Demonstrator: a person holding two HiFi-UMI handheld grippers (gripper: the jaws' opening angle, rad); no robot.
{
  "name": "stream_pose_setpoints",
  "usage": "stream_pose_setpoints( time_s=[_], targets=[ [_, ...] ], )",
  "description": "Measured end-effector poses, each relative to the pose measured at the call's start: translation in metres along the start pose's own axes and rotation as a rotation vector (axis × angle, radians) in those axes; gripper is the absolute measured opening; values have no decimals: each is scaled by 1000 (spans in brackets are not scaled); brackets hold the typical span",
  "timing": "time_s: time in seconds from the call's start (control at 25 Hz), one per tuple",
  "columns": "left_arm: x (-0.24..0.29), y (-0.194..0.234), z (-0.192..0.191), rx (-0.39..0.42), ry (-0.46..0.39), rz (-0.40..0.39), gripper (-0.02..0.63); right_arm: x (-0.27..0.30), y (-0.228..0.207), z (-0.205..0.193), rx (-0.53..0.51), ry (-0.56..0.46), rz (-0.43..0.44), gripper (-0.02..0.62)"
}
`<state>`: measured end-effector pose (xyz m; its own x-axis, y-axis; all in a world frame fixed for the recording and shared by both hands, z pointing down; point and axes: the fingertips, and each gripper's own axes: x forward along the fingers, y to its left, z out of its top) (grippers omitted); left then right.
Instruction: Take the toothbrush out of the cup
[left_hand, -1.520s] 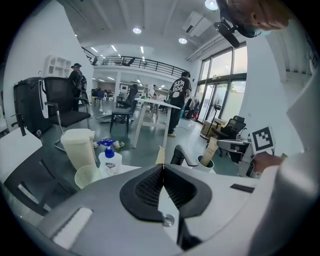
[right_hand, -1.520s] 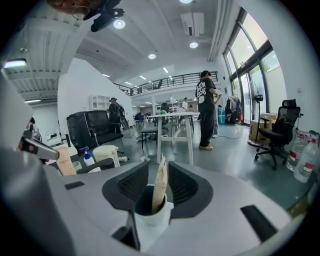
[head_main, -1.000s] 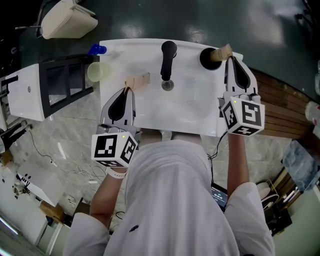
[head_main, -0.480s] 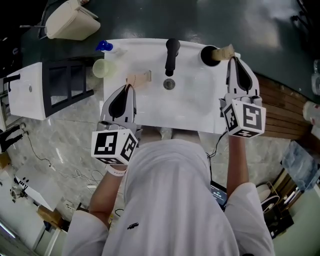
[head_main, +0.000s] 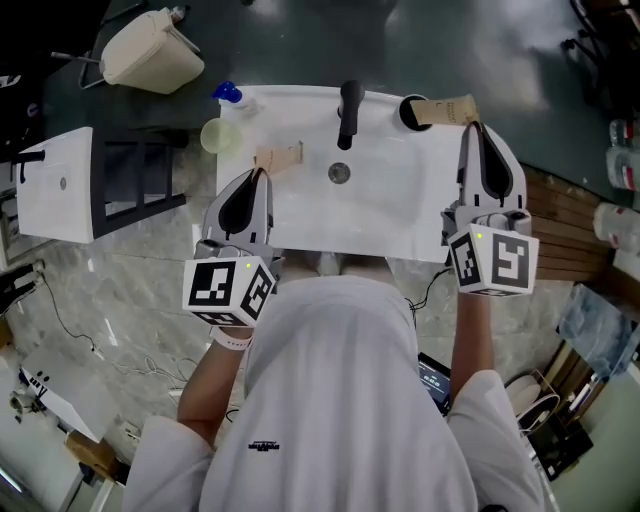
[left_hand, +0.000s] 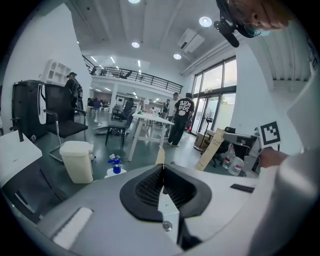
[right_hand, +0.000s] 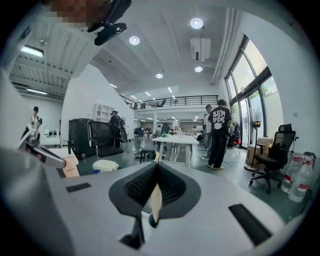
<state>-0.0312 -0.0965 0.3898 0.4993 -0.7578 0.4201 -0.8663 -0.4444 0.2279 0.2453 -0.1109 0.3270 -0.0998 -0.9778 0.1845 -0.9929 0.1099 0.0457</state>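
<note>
Our right gripper (head_main: 471, 127), clamped on the boxed toothbrush (head_main: 447, 109), now sits higher, leaving only the box's tip over the black cup (head_main: 408, 113), nearly free we judge; our left gripper (head_main: 258, 173) pinches a tan packet (head_main: 279, 158).

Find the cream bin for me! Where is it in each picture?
Head view: the bin is at the top left, on the dark floor.
Left gripper view: the bin stands on the left, just below the middle.
Right gripper view: the bin is small, left of the middle.
Shared landmark: the blue-topped bottle shows close beside it in all three.
</note>
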Motion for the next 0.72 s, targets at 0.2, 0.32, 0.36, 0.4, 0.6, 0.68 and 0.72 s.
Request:
stream_pose_setpoints(
  time_s=[0.2, 0.32, 0.36, 0.4, 0.6, 0.68, 0.72],
  targets=[
    [-22, 3, 12, 9, -35, -25, 6, -26, 26, 25, -15, -19, 14, 6],
    [-34, 4, 17, 18, -55, -35, 6, -40, 42, 26, -16, -14, 29, 6],
    [-38, 4, 19, 22, -61, -39, 6, -45, 47, 25, -13, -10, 33, 6],
    [-41, 4, 21, 25, -67, -42, 6, -49, 51, 24, -9, -5, 36, 6],
    [-61, 4, 26, 29, -90, -47, 6, -70, 73, 16, 12, 16, 59, 6],
    [-68, 1, 26, 34, -95, -50, 6, -79, 80, 13, 17, 21, 71, 6],
    [-71, -1, 26, 35, -97, -52, 6, -83, 83, 11, 18, 24, 76, 6]
  ],
)
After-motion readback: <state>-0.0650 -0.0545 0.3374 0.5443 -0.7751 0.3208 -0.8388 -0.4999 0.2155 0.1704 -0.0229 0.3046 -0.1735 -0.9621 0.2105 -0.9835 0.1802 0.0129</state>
